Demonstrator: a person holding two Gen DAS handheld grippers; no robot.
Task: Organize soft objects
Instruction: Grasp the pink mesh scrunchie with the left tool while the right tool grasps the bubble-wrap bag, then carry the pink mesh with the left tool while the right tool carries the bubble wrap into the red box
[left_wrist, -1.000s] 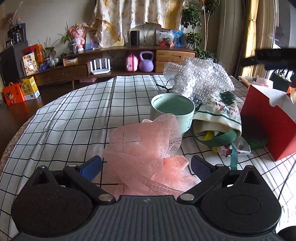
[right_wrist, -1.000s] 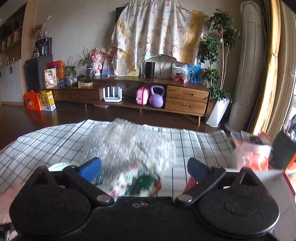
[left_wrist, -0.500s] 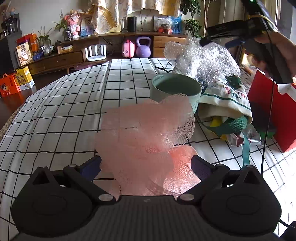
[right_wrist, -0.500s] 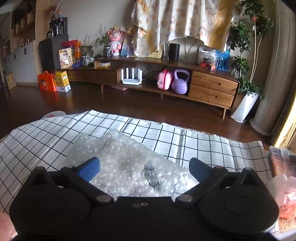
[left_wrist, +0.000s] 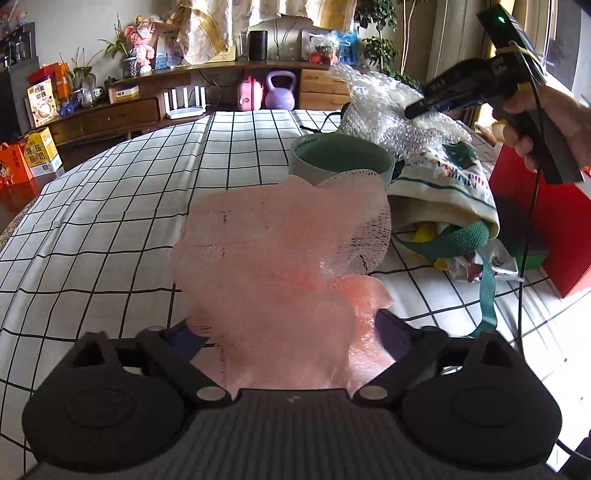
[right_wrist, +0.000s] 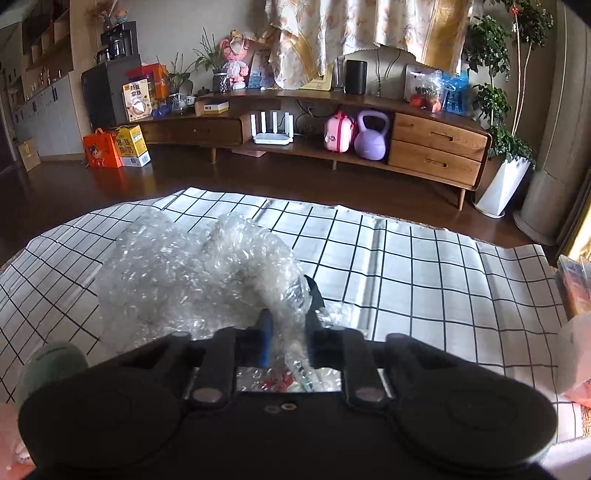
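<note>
A pink foam net wrap (left_wrist: 280, 266) lies on the checked tablecloth (left_wrist: 110, 206) between the fingers of my left gripper (left_wrist: 286, 332), whose jaws stand wide apart around it. My right gripper (right_wrist: 288, 332) is shut on a crumpled sheet of clear bubble wrap (right_wrist: 192, 273); in the left wrist view the bubble wrap (left_wrist: 384, 107) shows at the far right with the right gripper (left_wrist: 413, 110) on it. A cloth bag (left_wrist: 447, 195) with green straps lies next to a green mug (left_wrist: 340, 162).
A red paper bag (left_wrist: 546, 236) stands at the right table edge. A cable (left_wrist: 526, 206) hangs from the right gripper. The mug shows at the lower left of the right wrist view (right_wrist: 51, 365). A wooden sideboard (right_wrist: 369, 129) stands beyond the table.
My right gripper came down over the bubble wrap and shut on it. My left gripper moved forward around the pink net wrap, with the jaws still apart.
</note>
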